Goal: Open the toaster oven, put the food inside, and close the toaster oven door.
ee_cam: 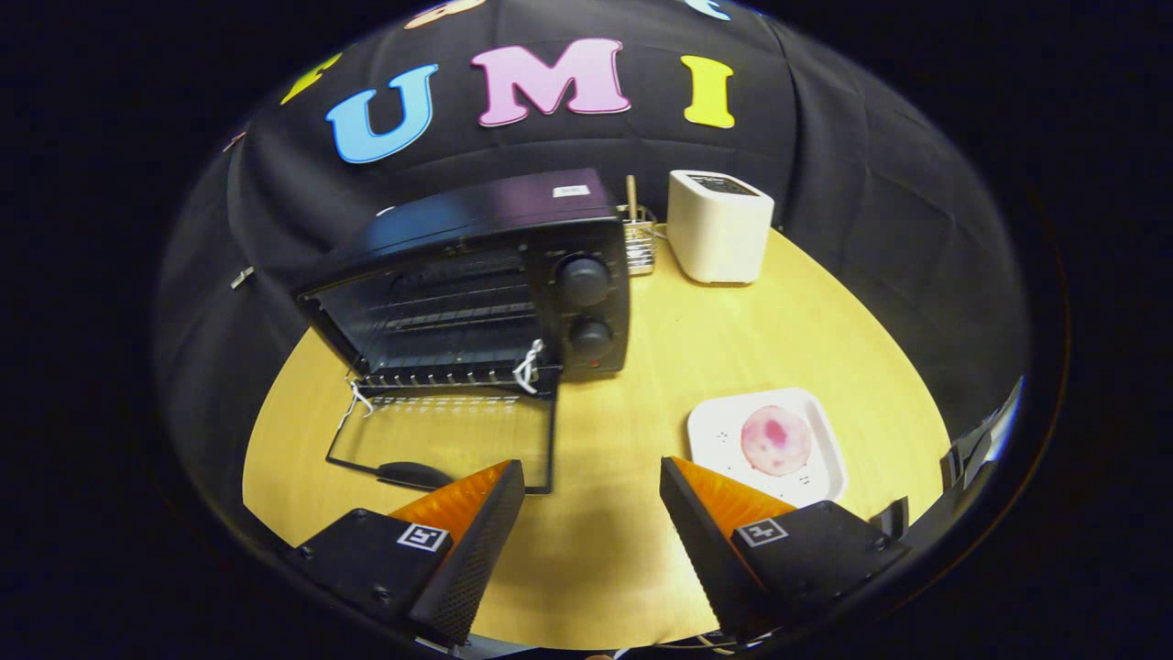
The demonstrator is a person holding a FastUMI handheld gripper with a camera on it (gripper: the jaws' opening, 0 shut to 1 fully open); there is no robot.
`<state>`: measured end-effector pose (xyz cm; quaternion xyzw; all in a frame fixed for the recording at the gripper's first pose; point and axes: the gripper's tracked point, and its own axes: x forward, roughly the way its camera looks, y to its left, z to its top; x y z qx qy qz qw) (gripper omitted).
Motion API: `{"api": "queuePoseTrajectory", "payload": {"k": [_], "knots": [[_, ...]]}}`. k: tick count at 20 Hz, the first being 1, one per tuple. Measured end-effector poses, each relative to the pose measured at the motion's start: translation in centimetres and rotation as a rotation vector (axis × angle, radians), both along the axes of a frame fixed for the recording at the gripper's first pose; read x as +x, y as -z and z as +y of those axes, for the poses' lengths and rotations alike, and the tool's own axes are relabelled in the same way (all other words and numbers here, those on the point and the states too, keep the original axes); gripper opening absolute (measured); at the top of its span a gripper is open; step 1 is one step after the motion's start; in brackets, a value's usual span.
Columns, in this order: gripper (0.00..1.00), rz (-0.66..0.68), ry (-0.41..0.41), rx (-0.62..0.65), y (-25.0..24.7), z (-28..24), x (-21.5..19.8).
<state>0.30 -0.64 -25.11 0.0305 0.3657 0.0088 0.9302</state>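
The gripper [593,481] was held spread and empty above bare wood; the boxy toaster oven [486,275] stood with its glass door [449,435] dropped flat, and a round pink patty [775,440] lay on a square white plate [825,477]

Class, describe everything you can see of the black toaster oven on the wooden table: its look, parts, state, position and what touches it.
The black toaster oven is a boxy, glossy-topped appliance standing upright on the round light wooden table, beyond the open gripper. Two round black knobs sit stacked on its right panel. Its glass door is folded fully down, flat above the table, with a dark handle at its front edge and white string at the hinges. Wire rack bars show inside. Nothing grips it.
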Motion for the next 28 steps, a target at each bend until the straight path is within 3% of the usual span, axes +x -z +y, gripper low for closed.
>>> {"api": "queuePoseTrajectory", "payload": {"k": [11,19,28], "knots": [[0.99,0.069,0.087,0.039,0.0,-12.6,1.6],[0.99,0.189,0.064,0.056,3.3,-17.5,1.3],[0.96,0.329,-0.025,0.028,8.5,-19.8,0.2]]}}
